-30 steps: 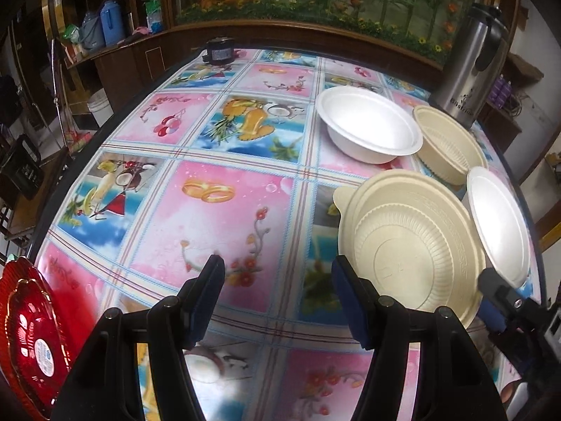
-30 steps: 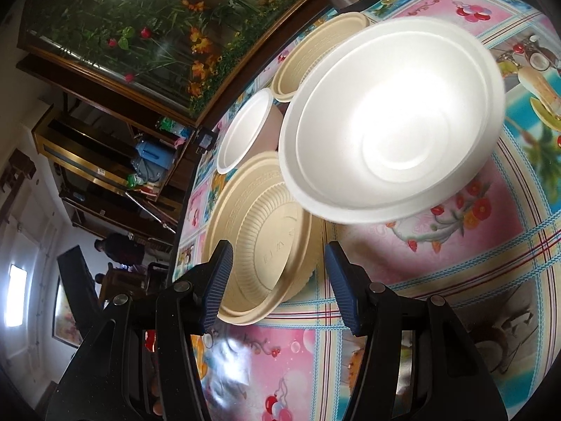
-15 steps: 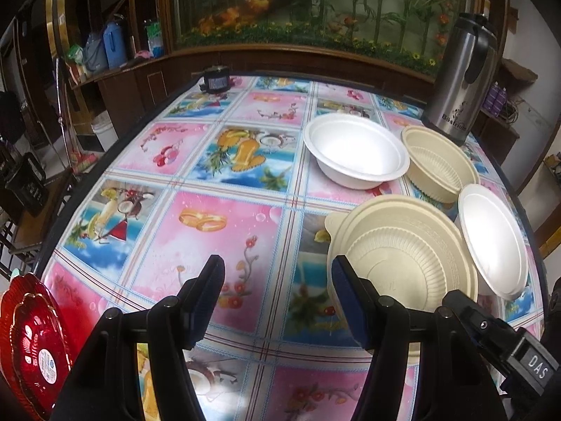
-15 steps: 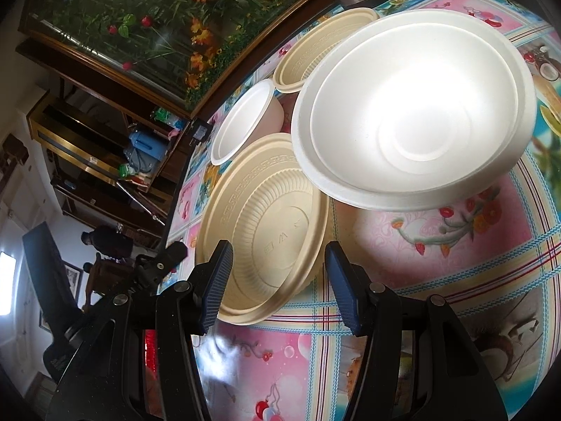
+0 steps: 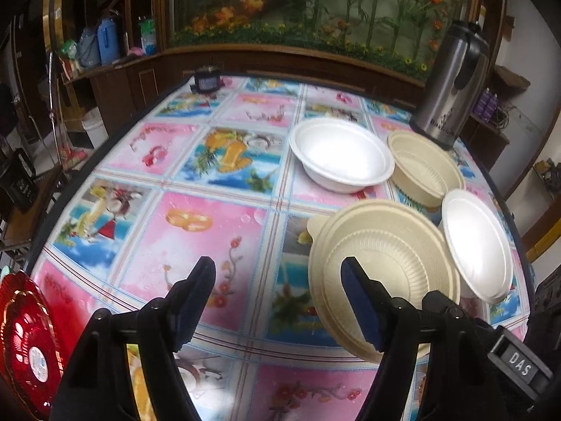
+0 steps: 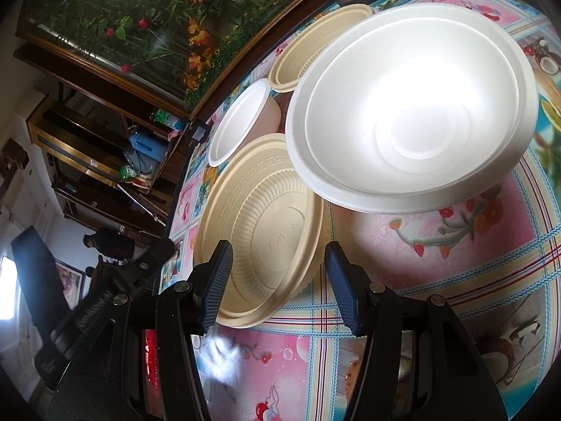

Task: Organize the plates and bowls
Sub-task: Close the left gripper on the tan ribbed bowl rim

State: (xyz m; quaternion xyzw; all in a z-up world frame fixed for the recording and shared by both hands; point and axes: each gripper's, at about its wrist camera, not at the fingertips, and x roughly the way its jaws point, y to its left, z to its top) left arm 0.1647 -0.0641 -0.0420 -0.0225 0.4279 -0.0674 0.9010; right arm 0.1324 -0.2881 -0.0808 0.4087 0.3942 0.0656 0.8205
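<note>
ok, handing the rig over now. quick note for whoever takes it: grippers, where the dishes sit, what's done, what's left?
Left gripper: open, nothing held; its jaws have just been opening, over the cloth beside the near cream bowl.
Right gripper: open, nothing held, jaws astride that bowl's near rim, not pressing.
Dishes: four bowls loose at one side of the table: near cream bowl, big white bowl, far cream bowl by the flask, and another white bowl. Red plates at the near edge.
Done: nothing stacked yet.
Left: nest like bowls, group the plates.
</note>
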